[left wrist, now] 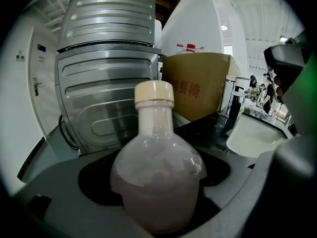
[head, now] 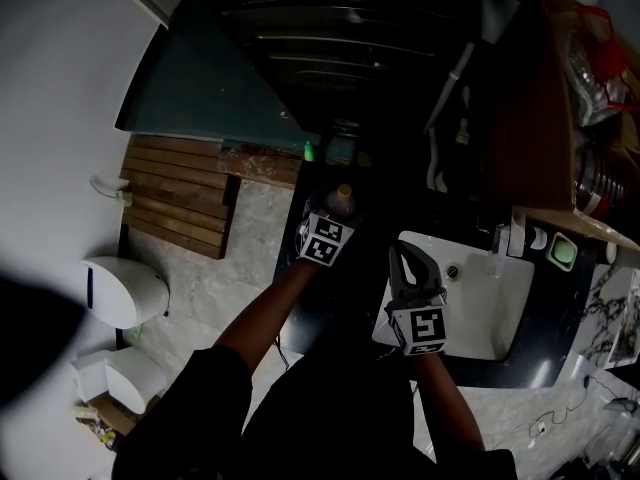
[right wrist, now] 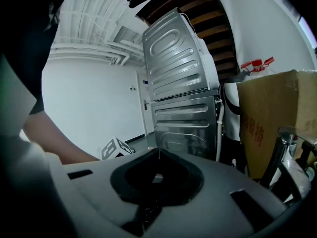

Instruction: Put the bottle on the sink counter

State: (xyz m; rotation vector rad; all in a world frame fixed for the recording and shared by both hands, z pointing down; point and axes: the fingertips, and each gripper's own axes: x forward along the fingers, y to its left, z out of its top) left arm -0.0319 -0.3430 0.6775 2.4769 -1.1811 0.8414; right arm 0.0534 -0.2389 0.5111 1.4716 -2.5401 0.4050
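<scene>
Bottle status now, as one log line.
left hand-held gripper: shut on bottle | right hand-held gripper: shut, empty | bottle: capped

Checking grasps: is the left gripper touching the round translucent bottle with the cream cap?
Touching. The left gripper view shows the left gripper closed on the round translucent cream-capped bottle.

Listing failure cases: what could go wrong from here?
1. The left gripper holds the bottle by its round, smooth belly; it might slip or twist.
2. The dark counter around the white basin looks narrow; the bottle could tip in.
3. The right gripper hovers by the basin, possibly in the way.
</scene>
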